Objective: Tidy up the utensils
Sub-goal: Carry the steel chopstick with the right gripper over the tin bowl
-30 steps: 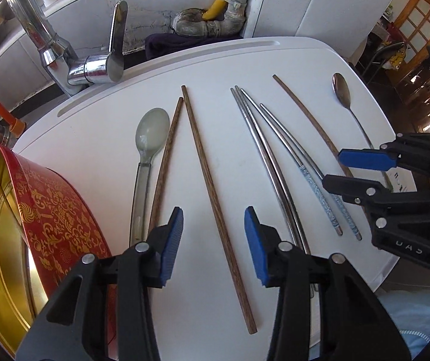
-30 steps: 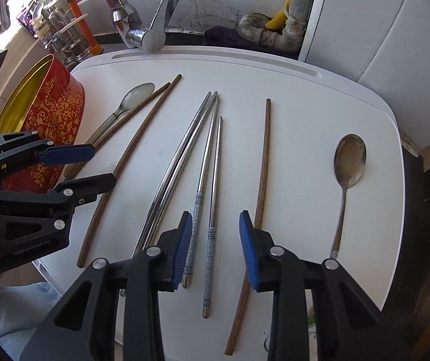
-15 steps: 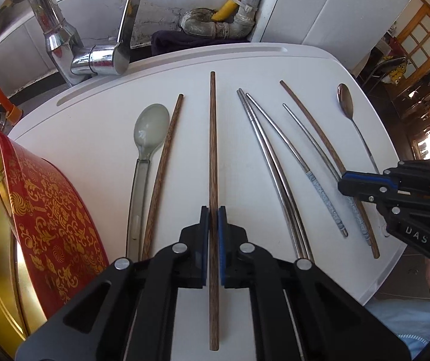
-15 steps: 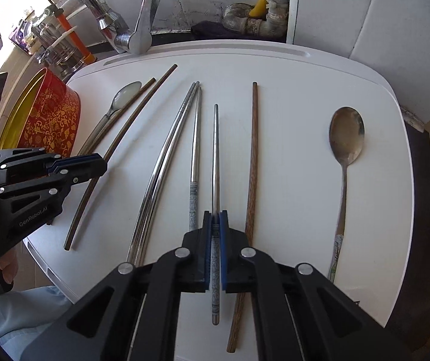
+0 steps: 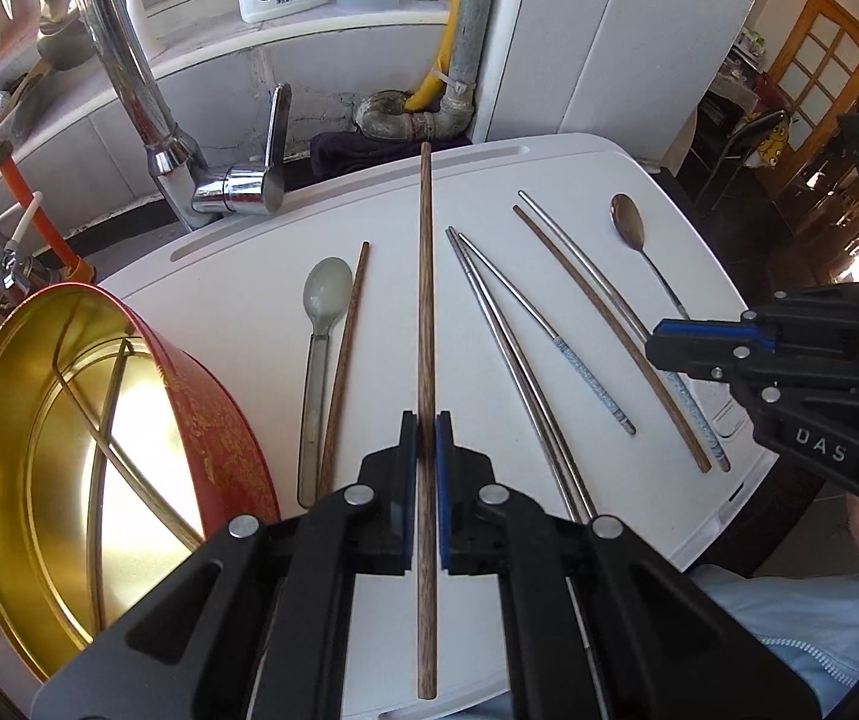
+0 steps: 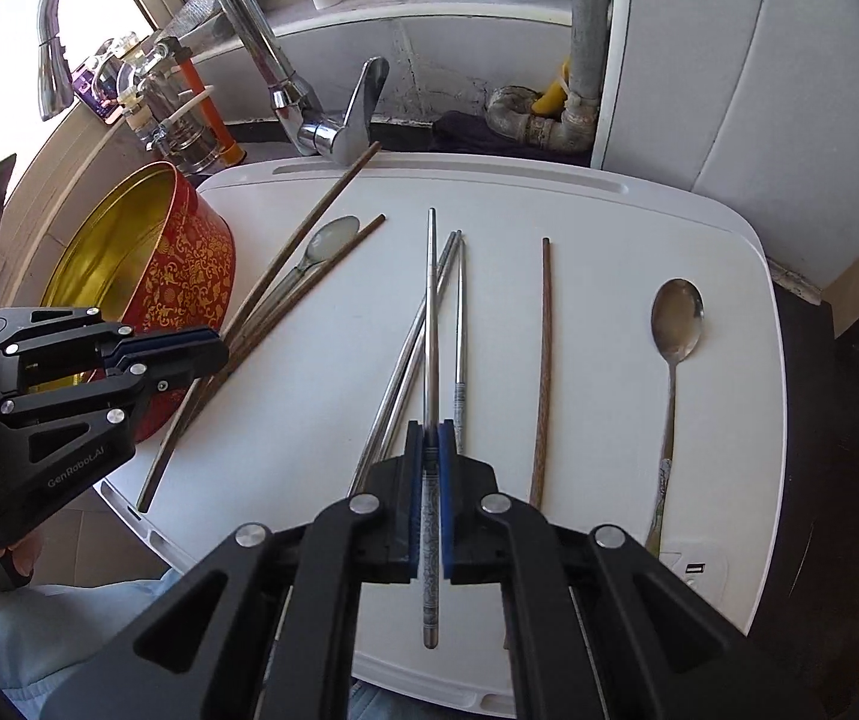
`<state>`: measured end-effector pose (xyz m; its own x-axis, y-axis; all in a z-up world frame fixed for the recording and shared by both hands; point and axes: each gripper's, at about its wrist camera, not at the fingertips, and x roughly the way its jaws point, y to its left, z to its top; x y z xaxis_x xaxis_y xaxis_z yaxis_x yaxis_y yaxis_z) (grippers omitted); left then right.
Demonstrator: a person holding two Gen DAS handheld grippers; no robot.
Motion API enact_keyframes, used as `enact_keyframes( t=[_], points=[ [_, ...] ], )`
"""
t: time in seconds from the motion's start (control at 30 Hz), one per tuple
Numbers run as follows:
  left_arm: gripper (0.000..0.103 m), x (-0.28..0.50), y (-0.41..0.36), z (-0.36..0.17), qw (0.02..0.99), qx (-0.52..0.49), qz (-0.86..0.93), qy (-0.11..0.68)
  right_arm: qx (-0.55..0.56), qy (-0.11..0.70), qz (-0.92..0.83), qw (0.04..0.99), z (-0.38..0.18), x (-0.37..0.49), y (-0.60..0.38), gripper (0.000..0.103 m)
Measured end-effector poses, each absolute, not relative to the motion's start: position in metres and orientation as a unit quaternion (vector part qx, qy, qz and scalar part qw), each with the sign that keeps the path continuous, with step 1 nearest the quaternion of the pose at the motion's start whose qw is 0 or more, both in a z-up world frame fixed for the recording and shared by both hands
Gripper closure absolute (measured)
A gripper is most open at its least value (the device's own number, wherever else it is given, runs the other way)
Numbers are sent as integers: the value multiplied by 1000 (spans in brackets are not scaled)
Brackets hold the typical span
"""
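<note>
In the left wrist view my left gripper (image 5: 427, 438) is shut on a long wooden chopstick (image 5: 426, 300), held off the white board (image 5: 237, 300) and pointing toward the wall. In the right wrist view my right gripper (image 6: 430, 444) is shut on a metal chopstick (image 6: 430, 312) with a patterned handle, also raised. Each gripper shows in the other's view: the right gripper (image 5: 663, 345) at the right, the left gripper (image 6: 213, 351) at the left. On the board lie a pale spoon (image 5: 327, 294), a wooden chopstick (image 5: 345, 354), steel chopsticks (image 5: 507, 348) and a metal spoon (image 5: 630, 222).
A red and gold round tin (image 5: 69, 450) stands open at the board's left edge. A chrome faucet (image 5: 231, 186) rises behind the board, with pipes (image 5: 429, 120) and bottles on a ledge beyond. A person's hand and pale blue sleeve show at the near edge.
Both grippers went from open over the board to shut, the left on a wooden chopstick, the right on a patterned metal one. Both have since risen with them.
</note>
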<state>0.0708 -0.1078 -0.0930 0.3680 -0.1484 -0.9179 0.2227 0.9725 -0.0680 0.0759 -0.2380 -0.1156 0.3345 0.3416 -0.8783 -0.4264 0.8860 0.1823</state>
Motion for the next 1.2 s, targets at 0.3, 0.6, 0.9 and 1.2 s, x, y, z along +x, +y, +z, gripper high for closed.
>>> enact_keyframes(
  t=[0.3, 0.6, 0.9, 1.2],
  points=[
    [97, 32, -54, -52, 851, 0, -62, 522, -9, 483, 317, 816, -67, 46, -185, 97],
    [97, -8, 21, -32, 859, -33, 5, 510, -46, 473, 367, 800, -57, 34, -109, 97],
    [97, -27, 86, -41, 857, -63, 20, 512, -76, 482, 377, 788, -59, 33, -33, 97],
    [97, -10, 125, -46, 856, -69, -7, 512, -91, 498, 350, 788, -61, 44, 11, 97]
  ],
)
